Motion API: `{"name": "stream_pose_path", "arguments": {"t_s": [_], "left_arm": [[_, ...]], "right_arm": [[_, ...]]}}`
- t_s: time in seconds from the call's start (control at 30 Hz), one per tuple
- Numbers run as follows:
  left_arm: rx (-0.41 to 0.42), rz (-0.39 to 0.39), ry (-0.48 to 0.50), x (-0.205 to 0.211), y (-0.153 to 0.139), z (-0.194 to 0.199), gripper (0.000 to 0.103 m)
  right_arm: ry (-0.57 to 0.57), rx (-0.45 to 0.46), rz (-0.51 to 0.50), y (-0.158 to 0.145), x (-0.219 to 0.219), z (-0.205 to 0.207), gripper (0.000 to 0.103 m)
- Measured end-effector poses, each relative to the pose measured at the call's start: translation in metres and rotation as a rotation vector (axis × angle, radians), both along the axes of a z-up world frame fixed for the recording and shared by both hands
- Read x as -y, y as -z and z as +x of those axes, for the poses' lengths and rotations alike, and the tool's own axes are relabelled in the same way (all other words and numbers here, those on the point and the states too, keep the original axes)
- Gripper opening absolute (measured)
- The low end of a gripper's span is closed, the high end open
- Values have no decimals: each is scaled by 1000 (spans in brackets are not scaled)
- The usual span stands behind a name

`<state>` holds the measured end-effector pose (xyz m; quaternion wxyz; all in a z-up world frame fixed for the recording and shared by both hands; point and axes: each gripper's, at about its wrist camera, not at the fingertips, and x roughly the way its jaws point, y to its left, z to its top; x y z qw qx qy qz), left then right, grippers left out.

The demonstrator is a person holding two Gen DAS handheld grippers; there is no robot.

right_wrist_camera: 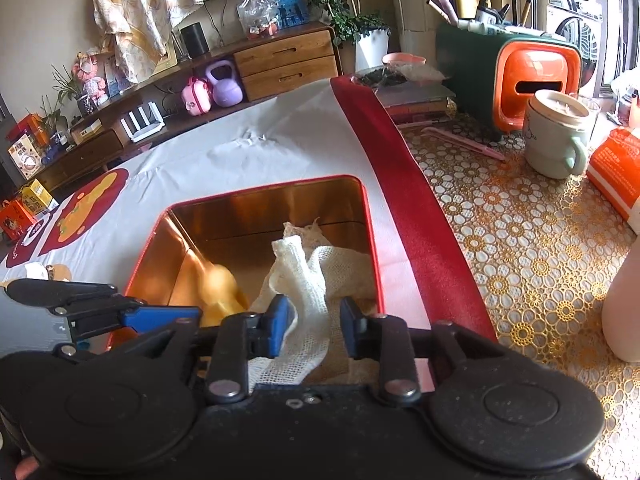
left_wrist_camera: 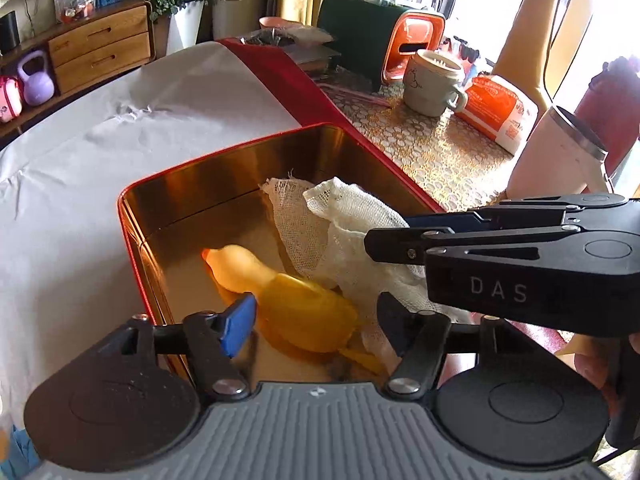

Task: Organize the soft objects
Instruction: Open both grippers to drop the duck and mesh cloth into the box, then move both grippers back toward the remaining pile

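- Left wrist view: left gripper (left_wrist_camera: pixel 316 320) is spread wide above the near end of the red tin (left_wrist_camera: pixel 132 240), gripping nothing. Yellow rubber duck (left_wrist_camera: pixel 280 296) lies on the tin floor between its fingers. White gauze cloth (left_wrist_camera: pixel 340 236) is bunched in the tin's right half. Right gripper (left_wrist_camera: pixel 372 246) reaches in from the right, tip at the gauze; can't tell its opening here.
- Right wrist view: right gripper (right_wrist_camera: pixel 314 326) is part open, gauze cloth (right_wrist_camera: pixel 304 280) draped between the fingers, not pinched. Duck (right_wrist_camera: pixel 218 292) sits blurred on the left. The tin (right_wrist_camera: pixel 372 240) rests on a white sheet (right_wrist_camera: pixel 240 160).
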<state>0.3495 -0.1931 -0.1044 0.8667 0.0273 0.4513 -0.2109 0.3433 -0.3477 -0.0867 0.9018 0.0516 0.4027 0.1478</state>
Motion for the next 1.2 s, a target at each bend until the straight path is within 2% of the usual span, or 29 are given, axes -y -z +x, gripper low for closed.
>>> {"name": "stream_pose_path", "arguments": {"t_s": [0.53,0.83,0.97,1.2], "left_arm": [[101,-38,-49,-25,-48,-36,68],[151,-71,-88,-56,-73,-66,68],[178,-83,-113,-72,-83,-80,68],[219,-100,-163,-104,-97,-109,68]], "right_arm": [[-12,72,-10,-44,-10,-34,42],[-21,124,-3,-71,-19,-63,50],[-39,147,-3,-80,-24,-76,60],[-73,173,5,-91,-39,-100,63]]}}
